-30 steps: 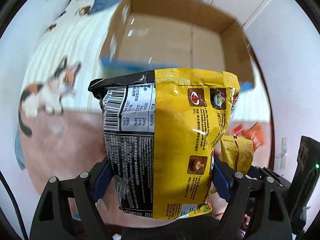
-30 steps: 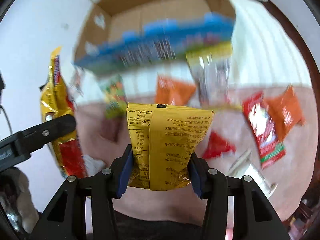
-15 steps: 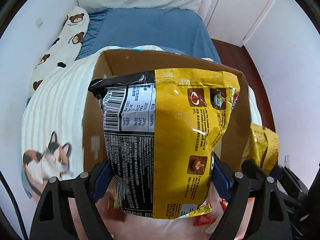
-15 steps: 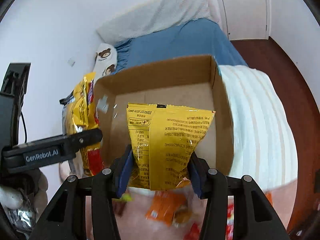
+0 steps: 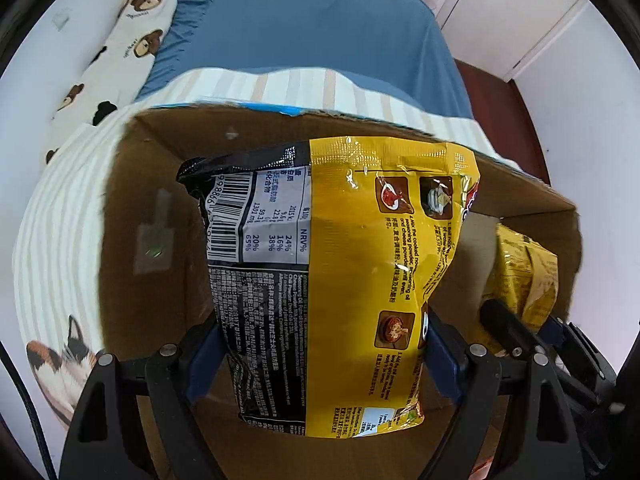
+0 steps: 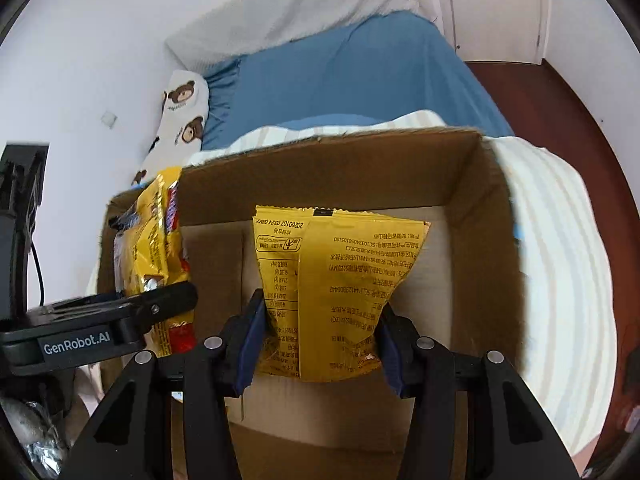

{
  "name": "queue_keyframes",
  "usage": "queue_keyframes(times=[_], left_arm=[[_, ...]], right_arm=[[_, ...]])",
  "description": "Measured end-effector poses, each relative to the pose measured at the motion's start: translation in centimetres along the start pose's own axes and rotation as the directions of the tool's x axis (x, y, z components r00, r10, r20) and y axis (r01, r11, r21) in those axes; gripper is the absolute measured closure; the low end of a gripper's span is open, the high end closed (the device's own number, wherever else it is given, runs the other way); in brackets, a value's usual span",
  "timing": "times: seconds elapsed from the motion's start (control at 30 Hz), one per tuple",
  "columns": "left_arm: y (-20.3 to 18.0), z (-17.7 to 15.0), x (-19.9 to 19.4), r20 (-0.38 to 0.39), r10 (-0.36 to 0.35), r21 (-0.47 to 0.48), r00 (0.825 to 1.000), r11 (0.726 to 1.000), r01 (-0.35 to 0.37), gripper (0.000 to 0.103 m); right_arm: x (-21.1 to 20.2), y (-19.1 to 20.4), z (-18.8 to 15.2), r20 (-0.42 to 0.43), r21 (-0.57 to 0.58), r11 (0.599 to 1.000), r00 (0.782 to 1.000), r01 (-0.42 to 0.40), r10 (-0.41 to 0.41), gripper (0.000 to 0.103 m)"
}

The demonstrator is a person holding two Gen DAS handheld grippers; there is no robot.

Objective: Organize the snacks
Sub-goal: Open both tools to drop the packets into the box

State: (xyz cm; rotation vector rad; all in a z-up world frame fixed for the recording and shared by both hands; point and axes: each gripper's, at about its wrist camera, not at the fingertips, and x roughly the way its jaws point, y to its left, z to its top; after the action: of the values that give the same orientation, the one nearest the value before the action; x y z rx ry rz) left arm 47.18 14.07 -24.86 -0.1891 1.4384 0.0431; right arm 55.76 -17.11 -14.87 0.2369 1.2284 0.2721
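My left gripper (image 5: 316,356) is shut on a large yellow-and-black noodle packet (image 5: 352,272), held inside the open cardboard box (image 5: 132,248). My right gripper (image 6: 316,340) is shut on a smaller yellow snack packet (image 6: 340,280), also over the box (image 6: 484,216). In the right wrist view the left gripper's finger (image 6: 120,316) and its noodle packet (image 6: 156,224) show at the box's left side. In the left wrist view the small yellow packet (image 5: 528,276) and a right gripper finger (image 5: 508,332) appear at the box's right side. The box floor is bare cardboard where visible.
The box sits on a striped blanket (image 6: 560,260) with a cat print (image 5: 60,360), on a bed with a blue sheet (image 5: 312,32). A bear-print pillow (image 5: 120,48) lies along the left wall. White doors (image 6: 492,4) and dark wooden floor (image 6: 560,92) are at right.
Both grippers have travelled with their packets from over the scattered snacks on the pinkish surface to inside the cardboard box. The box now fills both views; the loose snacks have dropped out of sight.
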Motion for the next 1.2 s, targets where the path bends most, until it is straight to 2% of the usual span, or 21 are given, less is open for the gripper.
queue_keyframes(times=[0.1, 0.13, 0.17, 0.2, 0.23, 0.27, 0.53, 0.7, 0.9, 1.2], left_arm=[[0.2, 1.1, 1.7, -0.016, 0.016, 0.001, 1.0, 1.0, -0.016, 0.018], [0.2, 1.3, 2.2, -0.018, 0.027, 0.012, 0.999, 1.0, -0.027, 0.018], [0.3, 1.5, 2.7, -0.021, 0.04, 0.02, 0.999, 0.999, -0.04, 0.017], [0.4, 1.6, 3.1, -0.024, 0.049, 0.023, 0.999, 0.999, -0.049, 0.016], [0.5, 1.7, 3.4, -0.026, 0.049, 0.022, 0.998, 0.999, -0.048, 0.016], [0.6, 1.7, 3.5, -0.024, 0.042, 0.016, 0.999, 0.999, -0.041, 0.016], [0.5, 1.0, 2.2, 0.004, 0.038, 0.004, 0.999, 0.999, -0.038, 0.016], [0.6, -0.4, -0.2, 0.058, 0.046, 0.007, 0.997, 0.999, -0.046, 0.016], [0.5, -3.8, -3.5, 0.126, 0.067, 0.015, 0.99, 0.998, -0.069, 0.016], [0.3, -9.6, -8.3, 0.215, 0.069, 0.009, 0.974, 0.997, -0.073, 0.016]], right_arm=[[2.6, -0.6, 0.8, -0.032, 0.018, 1.0, 0.999, -0.01, 0.011, 0.048], [2.8, -1.1, 0.6, -0.044, 0.028, 1.0, 0.999, -0.009, 0.01, 0.042], [3.3, -1.6, 0.7, -0.051, 0.034, 0.999, 0.999, -0.003, 0.005, 0.029], [4.4, -1.7, 1.0, -0.058, 0.033, 0.999, 0.998, 0.004, -0.002, 0.025], [4.8, -1.9, 1.1, -0.061, 0.033, 0.999, 0.998, 0.009, -0.007, 0.016], [4.9, -2.3, 1.1, -0.062, 0.035, 0.999, 0.998, 0.012, -0.01, 0.014], [5.1, -1.8, 1.7, -0.064, 0.005, 0.999, 0.997, 0.043, -0.042, 0.014], [2.7, -1.1, 1.4, -0.03, -0.024, 0.996, 0.996, 0.083, -0.084, 0.014], [-0.5, -0.4, 0.0, 0.016, -0.046, 0.993, 0.994, 0.109, -0.109, 0.014], [-6.2, 0.0, -4.5, 0.091, -0.08, 0.988, 0.988, 0.132, -0.124, 0.014]])
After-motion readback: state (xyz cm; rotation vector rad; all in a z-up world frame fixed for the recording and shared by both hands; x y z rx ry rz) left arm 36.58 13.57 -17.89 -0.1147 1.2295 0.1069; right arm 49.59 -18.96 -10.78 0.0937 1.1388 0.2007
